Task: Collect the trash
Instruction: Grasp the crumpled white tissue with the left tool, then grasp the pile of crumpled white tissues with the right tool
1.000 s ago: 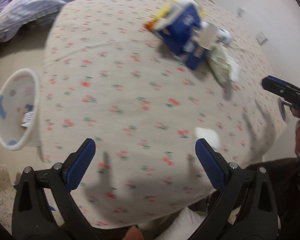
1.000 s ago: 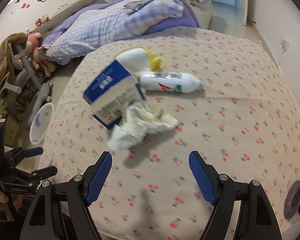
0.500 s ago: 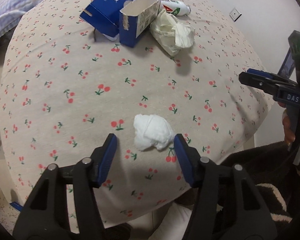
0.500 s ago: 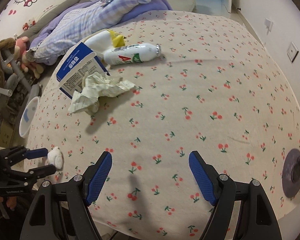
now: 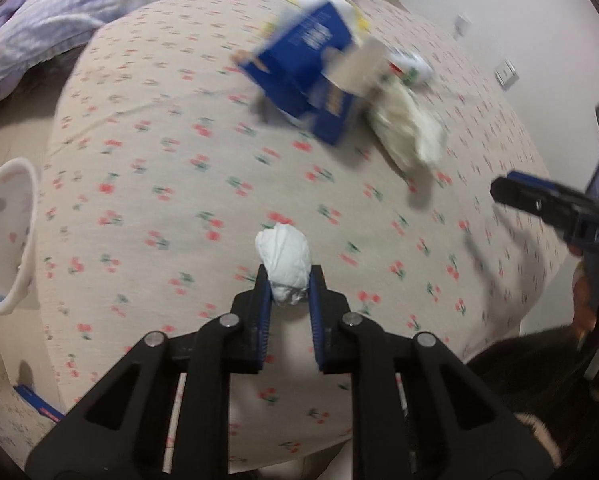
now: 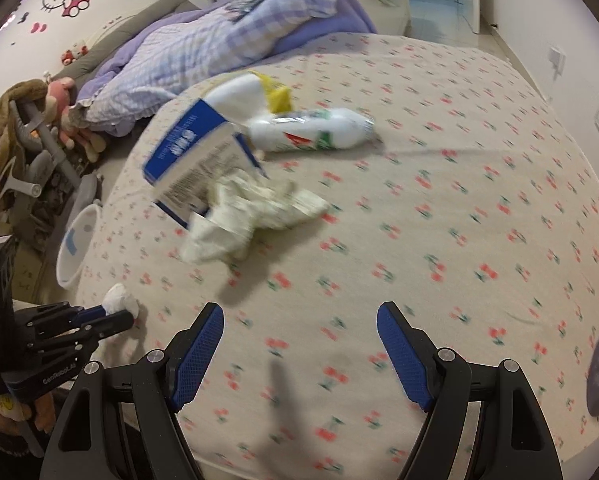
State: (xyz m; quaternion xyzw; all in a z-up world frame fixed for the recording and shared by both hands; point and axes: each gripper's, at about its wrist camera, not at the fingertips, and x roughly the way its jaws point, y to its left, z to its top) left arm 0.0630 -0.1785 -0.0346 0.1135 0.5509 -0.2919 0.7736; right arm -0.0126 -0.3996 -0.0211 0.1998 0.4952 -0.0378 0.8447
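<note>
A white tissue ball [image 5: 285, 262] sits between the blue pads of my left gripper [image 5: 287, 286], whose jaws are closing and press on its lower part; the right wrist view shows the same ball [image 6: 119, 300] at that gripper's tips. Farther back lie a blue and white carton [image 5: 311, 80], a crumpled cream paper [image 5: 409, 130] and a white plastic bottle [image 6: 311, 134]. My right gripper [image 6: 299, 344] stands open above the cherry-print cloth with nothing between its fingers; in the left wrist view one of its fingers [image 5: 539, 200] shows at the right.
A white waste bin [image 5: 7, 232] stands on the floor left of the round table [image 5: 139, 200], also seen as the bin [image 6: 75, 244]. A purple checked quilt [image 6: 219, 40] and stuffed toys [image 6: 55, 112] lie behind. A person's hand [image 6: 3, 412] holds the left gripper.
The left jaws have closed from wide apart onto the tissue ball. Both views have shifted and blurred as the hands moved.
</note>
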